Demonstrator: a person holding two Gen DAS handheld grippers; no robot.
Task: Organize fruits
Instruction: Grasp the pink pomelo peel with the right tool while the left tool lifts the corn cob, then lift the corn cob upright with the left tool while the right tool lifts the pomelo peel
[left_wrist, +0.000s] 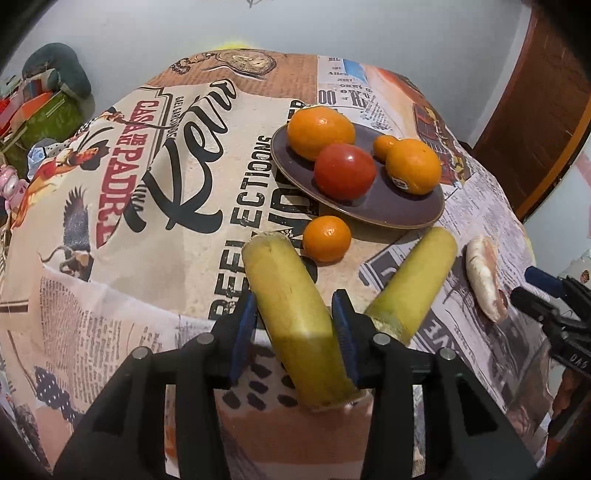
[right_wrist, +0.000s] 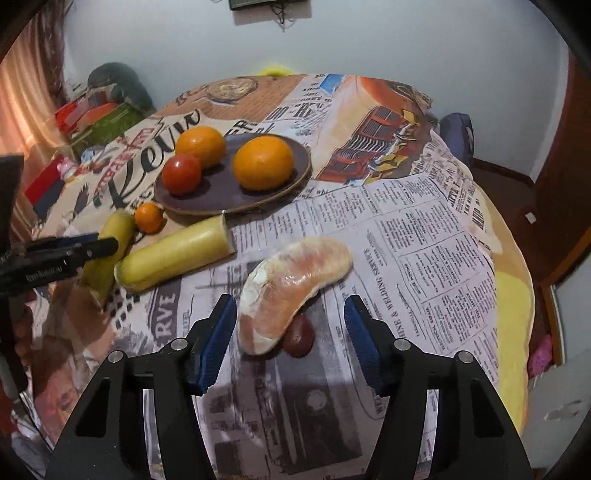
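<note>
A: Worktop (right_wrist: 424, 229), round, under a newsprint-pattern cloth. Dark plate (left_wrist: 391, 206) toward the far side carrying two large oranges, a small one behind them, and a red tomato (left_wrist: 345, 170).

B: Off the plate?

A: Two yellow-green cane-like stalks. Near stalk (left_wrist: 295, 317) runs between the left gripper (left_wrist: 293, 325) fingers, which sit against or just beside its sides at mid-length; can't tell whether it is lifted. Second stalk (left_wrist: 410, 284) lies just right of it, angled away. A small mandarin (left_wrist: 327, 239) sits on the cloth between the stalk tips and the plate rim.

B: Right side?

A: Right gripper (right_wrist: 290, 336) fingers wide apart, straddling a peeled citrus segment (right_wrist: 291, 291) in clear wrap, resting on the cloth with a small dark fruit (right_wrist: 300, 338) tucked against it.

B: Handling?

A: Stalks look stiff and fairly heavy, the skin smooth; mid-length hold suits balance. Segment likely soft and slippery in its film: take it across the thick middle, lightly. Mandarin will roll.
</note>
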